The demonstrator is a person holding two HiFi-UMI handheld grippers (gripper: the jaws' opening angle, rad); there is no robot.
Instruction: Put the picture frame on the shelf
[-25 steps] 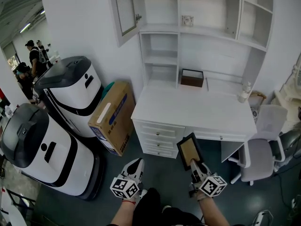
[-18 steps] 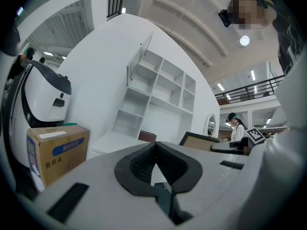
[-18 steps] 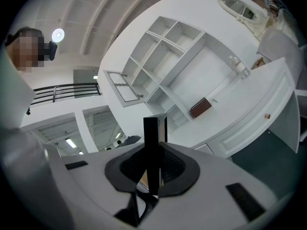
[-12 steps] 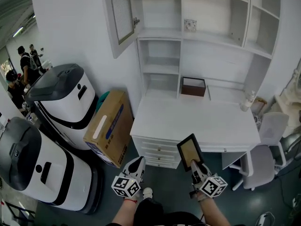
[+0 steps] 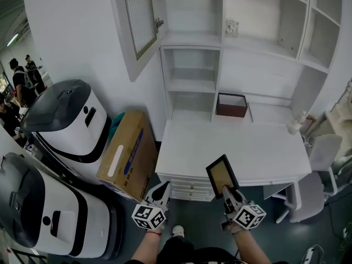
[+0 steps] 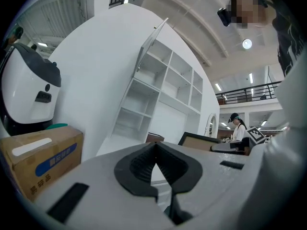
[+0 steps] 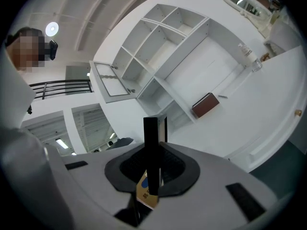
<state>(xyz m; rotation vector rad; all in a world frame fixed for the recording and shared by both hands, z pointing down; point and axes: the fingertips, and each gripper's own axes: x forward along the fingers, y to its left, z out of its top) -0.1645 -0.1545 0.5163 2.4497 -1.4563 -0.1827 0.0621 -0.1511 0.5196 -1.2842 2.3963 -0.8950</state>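
The picture frame point(image 5: 221, 174), black-edged with a tan face, stands up from my right gripper point(image 5: 226, 192), which is shut on its lower edge in front of the white desk point(image 5: 236, 147). In the right gripper view the picture frame point(image 7: 151, 150) shows edge-on between the pads, with the white shelves point(image 7: 160, 37) beyond it. My left gripper point(image 5: 161, 192) hangs beside it at the left, shut and holding nothing. The left gripper point(image 6: 154, 147) points toward the desk, with the picture frame point(image 6: 200, 140) at its right. The shelf unit point(image 5: 190, 73) rises behind the desk.
A brown open box point(image 5: 231, 104) sits at the back of the desk and a small bottle point(image 5: 297, 122) at its right end. An open cabinet door point(image 5: 137, 18) juts out at upper left. A cardboard box point(image 5: 129, 153) and two white-and-black machines point(image 5: 66, 120) stand left; a chair point(image 5: 311, 194) stands right.
The desk and shelves have come nearer and larger in the head view. Both grippers keep their places in the view, and the right one still holds the frame.
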